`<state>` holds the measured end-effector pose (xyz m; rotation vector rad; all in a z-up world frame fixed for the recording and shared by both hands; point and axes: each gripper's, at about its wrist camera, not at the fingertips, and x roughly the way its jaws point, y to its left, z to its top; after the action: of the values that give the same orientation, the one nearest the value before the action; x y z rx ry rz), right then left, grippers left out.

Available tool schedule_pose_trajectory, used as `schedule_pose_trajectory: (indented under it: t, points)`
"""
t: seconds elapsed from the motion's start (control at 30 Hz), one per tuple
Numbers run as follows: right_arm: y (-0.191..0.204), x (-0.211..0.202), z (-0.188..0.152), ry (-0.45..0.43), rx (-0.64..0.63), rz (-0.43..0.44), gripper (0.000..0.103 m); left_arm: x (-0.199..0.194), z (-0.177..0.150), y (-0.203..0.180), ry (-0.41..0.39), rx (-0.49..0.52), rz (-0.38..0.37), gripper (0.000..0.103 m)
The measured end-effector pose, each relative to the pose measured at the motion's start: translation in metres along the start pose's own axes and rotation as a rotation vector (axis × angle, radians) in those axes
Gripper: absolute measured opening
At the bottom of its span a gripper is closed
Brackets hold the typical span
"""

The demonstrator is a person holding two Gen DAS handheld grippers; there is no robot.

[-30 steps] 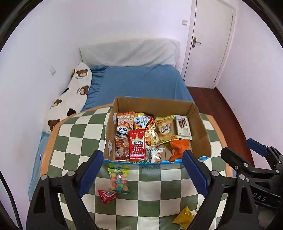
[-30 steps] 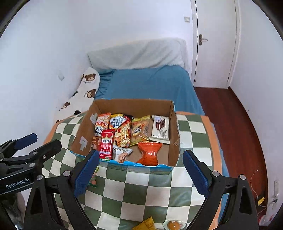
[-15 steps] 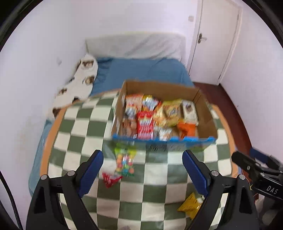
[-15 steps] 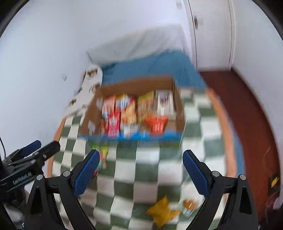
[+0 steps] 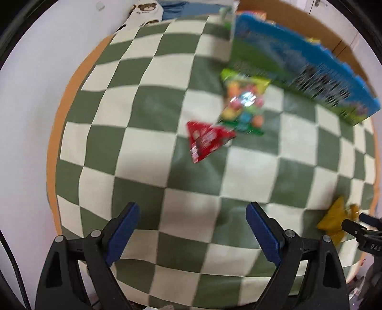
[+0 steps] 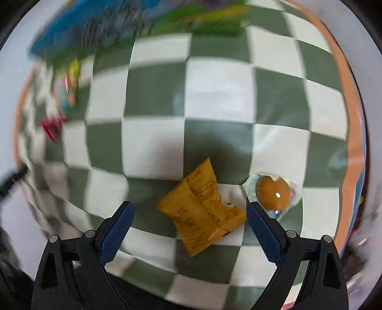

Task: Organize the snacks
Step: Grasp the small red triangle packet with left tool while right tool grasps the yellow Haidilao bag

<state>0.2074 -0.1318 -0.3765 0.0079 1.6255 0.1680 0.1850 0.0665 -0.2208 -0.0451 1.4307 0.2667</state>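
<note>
My left gripper (image 5: 192, 212) is open and empty above the checked tablecloth (image 5: 143, 152). Ahead of it lie a small red packet (image 5: 205, 139) and a bag of coloured candies (image 5: 243, 105), next to the blue-edged cardboard box (image 5: 310, 69). My right gripper (image 6: 189, 212) is open, low over a yellow snack packet (image 6: 203, 209) that lies between its fingers. A clear-wrapped brown egg (image 6: 273, 193) lies just beside the right finger (image 6: 262, 229). The yellow packet also shows in the left wrist view (image 5: 334, 221), beside the right gripper's tip (image 5: 358, 229).
The round table has an orange rim (image 6: 351, 133). The box side (image 6: 95, 26) is blurred at the top of the right wrist view. The red packet (image 6: 51, 125) and the candy bag (image 6: 68, 88) show at its left. A bear-print pillow (image 5: 145, 12) lies beyond the table.
Both grippers have dropped and tilted down toward the table. The box has slid to the top of each view. The right gripper now straddles the yellow packet.
</note>
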Motion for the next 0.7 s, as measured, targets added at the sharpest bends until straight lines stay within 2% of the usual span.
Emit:
schedule_pose_trajectory:
  t: [0.07, 0.13, 0.27, 0.3, 0.47, 0.6, 0.7]
  points:
    - [0.015, 0.024, 0.000, 0.057, -0.101, -0.064, 0.094, 0.007, -0.001, 0.005, 0.011, 0.016, 0.017, 0.091]
    - [0.026, 0.042, -0.002, 0.094, -0.156, -0.107, 0.072, 0.010, 0.001, 0.007, 0.005, 0.040, 0.025, 0.091]
    - [0.030, 0.048, 0.001, 0.081, -0.120, -0.100, 0.067, 0.011, 0.013, 0.003, -0.041, 0.144, 0.062, 0.091]
    - [0.029, 0.047, 0.004, 0.073, -0.085, -0.075, 0.064, 0.011, 0.018, 0.001, -0.049, 0.170, 0.068, 0.091]
    - [0.023, 0.040, 0.021, 0.025, 0.113, 0.090, 0.063, 0.018, 0.050, -0.008, -0.058, 0.289, 0.052, 0.091]
    - [0.022, 0.034, 0.036, -0.020, 0.225, 0.183, 0.063, 0.029, 0.071, -0.019, -0.040, 0.400, 0.050, 0.091]
    - [0.019, 0.034, 0.046, -0.027, 0.282, 0.245, 0.064, 0.036, 0.077, -0.031, -0.037, 0.496, 0.018, 0.091]
